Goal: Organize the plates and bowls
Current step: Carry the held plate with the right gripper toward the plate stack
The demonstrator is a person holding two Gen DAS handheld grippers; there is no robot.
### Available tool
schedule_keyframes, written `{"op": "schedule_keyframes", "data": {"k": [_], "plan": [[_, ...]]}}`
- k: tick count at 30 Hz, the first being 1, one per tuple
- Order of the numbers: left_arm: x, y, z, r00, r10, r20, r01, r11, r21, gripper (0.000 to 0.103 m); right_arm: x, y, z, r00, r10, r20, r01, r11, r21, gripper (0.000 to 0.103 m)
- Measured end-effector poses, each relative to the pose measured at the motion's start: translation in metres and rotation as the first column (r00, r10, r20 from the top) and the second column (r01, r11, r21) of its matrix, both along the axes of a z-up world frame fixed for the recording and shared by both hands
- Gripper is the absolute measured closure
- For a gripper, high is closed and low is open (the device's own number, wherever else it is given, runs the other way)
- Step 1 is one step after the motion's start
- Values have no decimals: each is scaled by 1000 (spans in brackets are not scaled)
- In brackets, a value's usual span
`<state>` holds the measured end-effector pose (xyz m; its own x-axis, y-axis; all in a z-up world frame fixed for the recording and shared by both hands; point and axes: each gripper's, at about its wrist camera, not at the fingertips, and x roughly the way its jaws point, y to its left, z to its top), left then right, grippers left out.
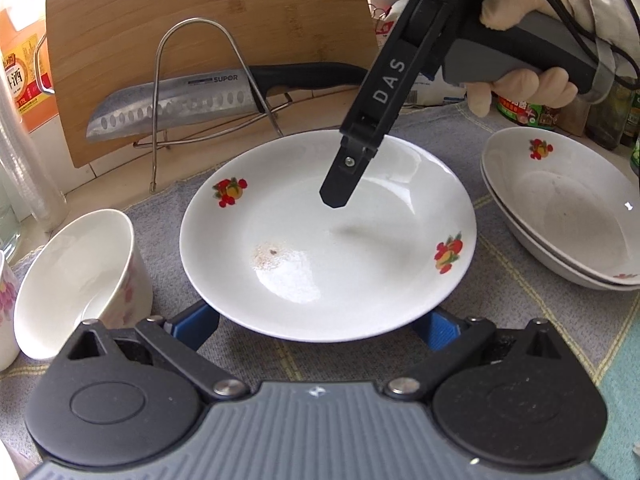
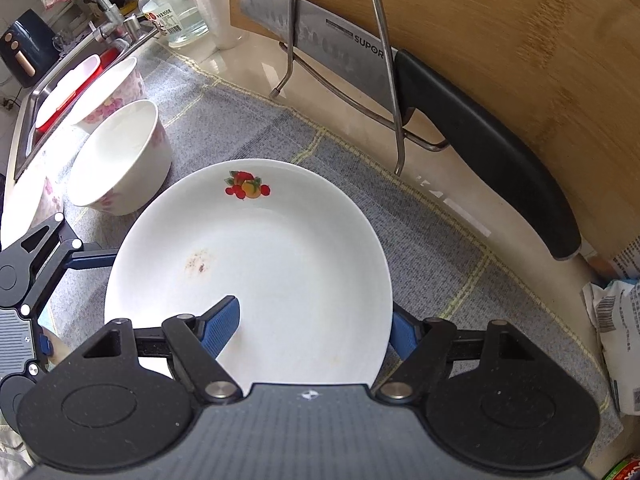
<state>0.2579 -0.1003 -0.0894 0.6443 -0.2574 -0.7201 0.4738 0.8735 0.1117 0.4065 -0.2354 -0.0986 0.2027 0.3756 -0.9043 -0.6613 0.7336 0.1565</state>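
Observation:
A white plate with fruit prints lies on the grey cloth; it also shows in the right wrist view. My right gripper is open and straddles the plate's right rim, one blue finger over the plate, the other outside and below the rim. It shows from the left wrist view above the plate. My left gripper is open, its blue fingers under the plate's near edge. Two stacked fruit-print bowls sit to the right. A floral bowl stands at left.
A knife rests in a wire rack against a bamboo cutting board behind the plate. Another floral bowl stands near the sink. Bottles and packets line the counter's back and right.

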Motion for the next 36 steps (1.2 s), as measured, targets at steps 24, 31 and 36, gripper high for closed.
{"op": "schedule_keyframes", "data": {"k": [24,31,36], "plan": [[-6,0,9,1000,-21,19,21,999,38,1,-2,-1,6,1000,-17,14,17,1000,15,29],[-8,0,10,999,-47,16,46,998,47,1,-11,-3,10,999,-21,30,20,1000,7,29],[-9,3,10,997,-75,7,75,997,21,1,-13,-3,9,999,-21,37,21,1000,-3,28]]}}
